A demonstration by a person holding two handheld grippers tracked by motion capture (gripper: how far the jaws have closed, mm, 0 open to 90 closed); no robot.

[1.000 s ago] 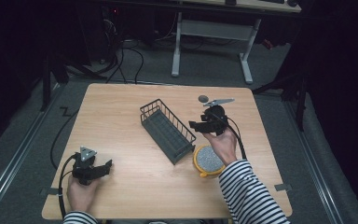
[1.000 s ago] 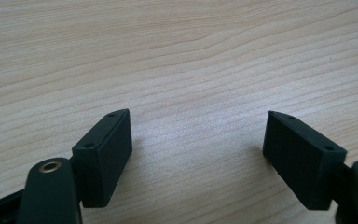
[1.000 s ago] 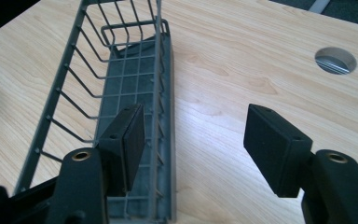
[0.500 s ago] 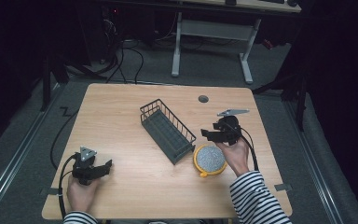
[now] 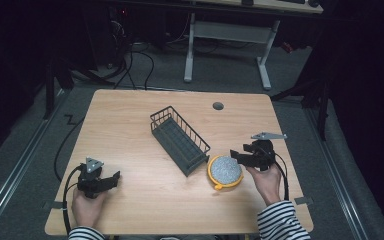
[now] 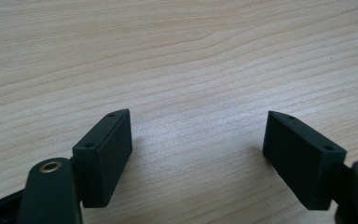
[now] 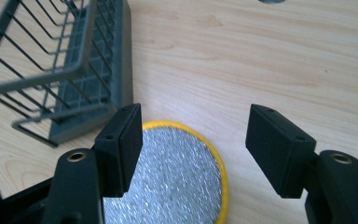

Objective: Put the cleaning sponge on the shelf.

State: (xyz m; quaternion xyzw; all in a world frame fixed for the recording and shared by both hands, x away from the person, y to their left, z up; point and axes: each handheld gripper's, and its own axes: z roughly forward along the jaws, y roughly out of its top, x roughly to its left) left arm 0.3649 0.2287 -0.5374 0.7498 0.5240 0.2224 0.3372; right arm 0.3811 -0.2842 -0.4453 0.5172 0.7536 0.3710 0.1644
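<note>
A round yellow-rimmed disc with a silvery glittery top (image 5: 225, 171) (image 7: 177, 182) lies flat on the wooden table (image 5: 130, 130) beside the near end of a dark grey wire rack (image 5: 179, 140) (image 7: 65, 60). My right gripper (image 5: 238, 156) (image 7: 193, 140) is open just right of the disc, its jaws pointing left over the disc's far edge, with nothing between them. My left gripper (image 5: 111, 180) (image 6: 198, 144) rests open near the table's front left corner, with bare wood between its jaws.
A small dark round grommet (image 5: 218, 106) sits in the tabletop near the far edge. The wire rack lies diagonally across the table's middle. Cables (image 5: 62, 180) trail off the table's left side. A white desk frame (image 5: 230, 35) stands on the floor beyond.
My right gripper has moved from the far right of the table, near the grommet, toward me and down beside the disc. The left gripper has stayed put.
</note>
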